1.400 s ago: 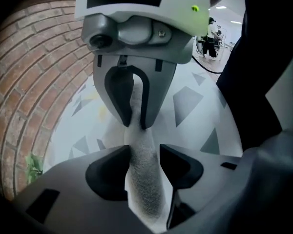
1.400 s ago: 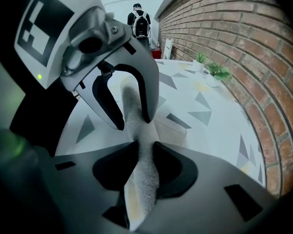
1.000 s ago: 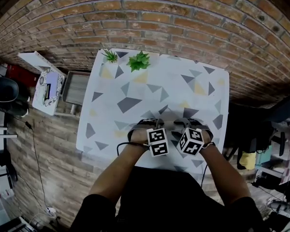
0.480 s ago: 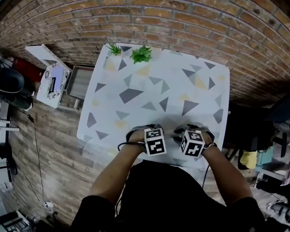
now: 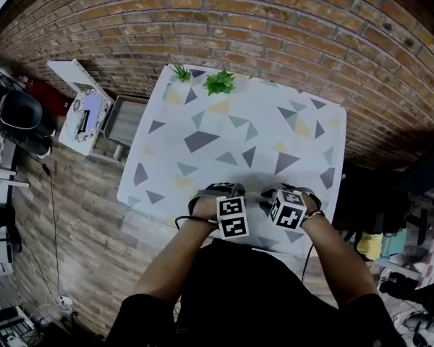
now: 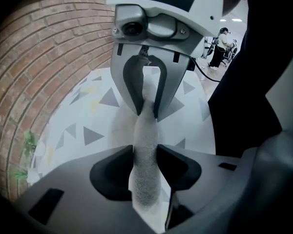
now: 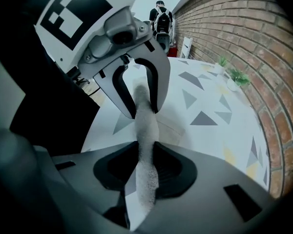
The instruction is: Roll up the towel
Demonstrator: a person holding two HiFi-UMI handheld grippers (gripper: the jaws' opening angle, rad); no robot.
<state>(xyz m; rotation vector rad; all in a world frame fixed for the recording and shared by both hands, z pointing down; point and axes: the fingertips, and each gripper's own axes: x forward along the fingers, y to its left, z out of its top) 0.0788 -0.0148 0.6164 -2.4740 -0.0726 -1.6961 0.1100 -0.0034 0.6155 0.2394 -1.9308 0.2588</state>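
The jaws of the left gripper [image 6: 145,169] are opening, though the towel [image 6: 147,130] fills the gap between its pads and touches both; the jaws of the right gripper [image 7: 144,167] are closing on the same towel, which touches both pads there too. The towel is gathered into a narrow pale strip that runs from 1 gripper to the other, low over the near edge of the table [image 5: 224,143], just in front of the person; in the head view the grippers hide most of it, and how tightly it is wound I cannot tell.

This looks like a re-grip partway through rolling; it should go best with 1 end pinched while the other lets go, so the roll does not spring loose; both ends should then turn equally, with the strip taut, or the roll will likely come out cone-shaped.

Counted: 1 towel; 2 grippers; 2 marker cubes [image 5: 233,217]; 1 triangle-patterned table; 2 small potted plants [image 5: 219,82] at its far edge.
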